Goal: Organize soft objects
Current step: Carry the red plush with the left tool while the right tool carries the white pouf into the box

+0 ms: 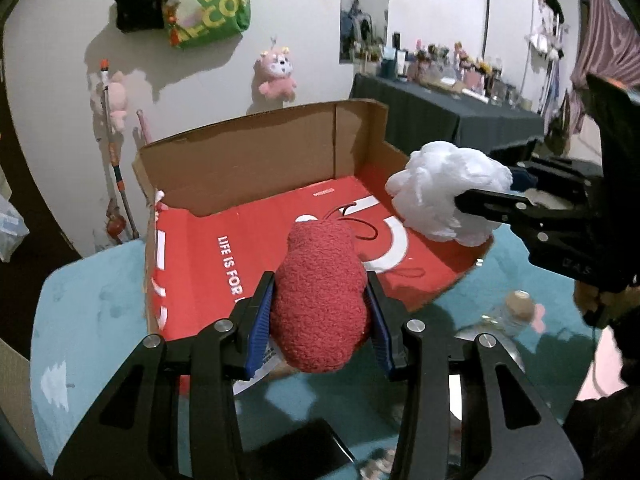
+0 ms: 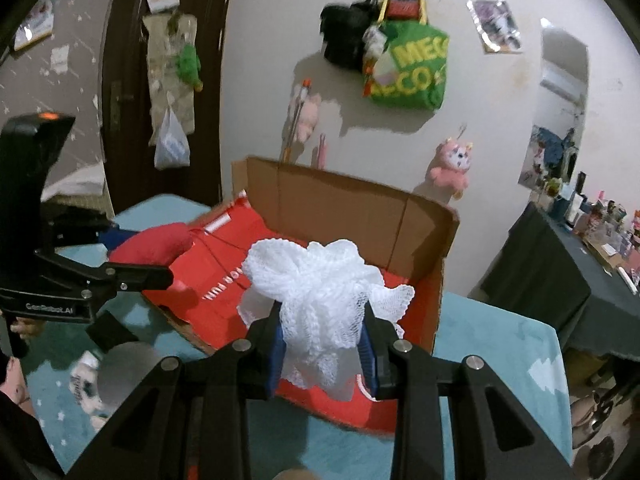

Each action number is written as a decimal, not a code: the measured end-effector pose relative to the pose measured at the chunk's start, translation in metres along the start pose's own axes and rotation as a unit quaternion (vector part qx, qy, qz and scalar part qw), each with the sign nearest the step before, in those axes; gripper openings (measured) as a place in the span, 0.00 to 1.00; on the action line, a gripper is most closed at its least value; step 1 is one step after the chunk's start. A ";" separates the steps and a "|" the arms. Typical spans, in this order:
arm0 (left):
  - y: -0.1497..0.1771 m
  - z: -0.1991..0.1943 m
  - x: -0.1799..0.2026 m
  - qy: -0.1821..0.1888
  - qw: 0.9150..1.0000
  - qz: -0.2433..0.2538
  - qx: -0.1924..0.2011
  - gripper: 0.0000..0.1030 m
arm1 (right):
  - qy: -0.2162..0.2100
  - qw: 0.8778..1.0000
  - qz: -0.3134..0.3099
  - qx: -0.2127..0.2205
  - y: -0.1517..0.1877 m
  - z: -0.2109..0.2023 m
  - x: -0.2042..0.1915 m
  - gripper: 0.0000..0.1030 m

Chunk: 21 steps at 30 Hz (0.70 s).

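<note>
Left wrist view: the left gripper (image 1: 322, 312) is pinching a red plush (image 1: 320, 296) over the near edge of the box (image 1: 248, 160) — the right gripper (image 1: 480, 204) is holding a white mesh puff (image 1: 444, 192) above the box's right edge.

Right wrist view: the right gripper's fingers (image 2: 276, 354) are squeezing the puff (image 2: 320, 292) over the box (image 2: 344, 204) — the left gripper (image 2: 160, 272) is clamping the plush (image 2: 152, 246) at the box's left edge, on the blue-covered table (image 2: 492, 344).

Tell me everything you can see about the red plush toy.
The red plush toy is a rounded, pear-shaped body of nubbly, towel-like fabric with a thin red cord at its far end. The left hand-held gripper squeezes its sides between blue pads, holding it over the near edge of the open red-lined box.
</note>
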State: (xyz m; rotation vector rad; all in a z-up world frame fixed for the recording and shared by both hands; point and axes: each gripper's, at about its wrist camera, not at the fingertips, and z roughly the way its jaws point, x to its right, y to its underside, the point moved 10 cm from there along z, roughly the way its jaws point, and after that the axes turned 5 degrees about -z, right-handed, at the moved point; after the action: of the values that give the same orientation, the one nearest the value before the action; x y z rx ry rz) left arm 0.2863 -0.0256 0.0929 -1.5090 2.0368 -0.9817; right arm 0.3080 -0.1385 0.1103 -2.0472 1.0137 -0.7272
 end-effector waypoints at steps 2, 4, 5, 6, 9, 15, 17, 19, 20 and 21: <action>-0.006 0.013 -0.002 -0.006 1.000 0.009 -0.011 0.39 | -0.009 1.000 -0.004 -0.023 -0.002 0.019 0.003 0.33; -0.012 0.028 -0.005 -0.006 1.000 0.012 -0.026 0.39 | -0.012 0.999 -0.004 -0.042 -0.005 0.035 0.006 0.33; -0.014 0.035 -0.006 -0.002 0.999 0.012 -0.035 0.39 | -0.014 0.999 -0.004 -0.052 -0.007 0.045 0.008 0.33; -0.017 0.044 -0.007 0.001 0.999 0.011 -0.046 0.39 | -0.017 0.998 -0.005 -0.064 -0.008 0.056 0.009 0.33; -0.024 0.069 -0.017 -0.019 0.997 0.014 -0.068 0.39 | -0.017 0.996 -0.006 -0.093 -0.010 0.084 0.013 0.33; -0.037 0.126 -0.038 -0.041 0.992 0.008 -0.121 0.39 | -0.011 0.988 0.015 -0.151 -0.012 0.141 0.030 0.33; -0.038 0.142 -0.042 -0.045 0.990 0.006 -0.136 0.39 | 0.000 0.986 0.022 -0.164 -0.014 0.157 0.038 0.33; -0.042 0.161 -0.053 -0.062 0.987 0.003 -0.147 0.39 | 0.006 0.983 0.027 -0.181 -0.013 0.172 0.043 0.33; -0.043 0.168 -0.056 -0.064 0.986 0.000 -0.151 0.39 | 0.008 0.982 0.028 -0.188 -0.013 0.179 0.046 0.33; -0.043 0.176 -0.060 -0.067 0.985 -0.004 -0.157 0.39 | 0.013 0.980 0.028 -0.196 -0.012 0.185 0.048 0.33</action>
State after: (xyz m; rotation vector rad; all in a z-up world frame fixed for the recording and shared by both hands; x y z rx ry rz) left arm 0.4552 -0.0270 0.0037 -1.6890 2.1638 -0.5612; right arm 0.4744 -0.1079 0.0212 -2.3345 1.3072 -0.5580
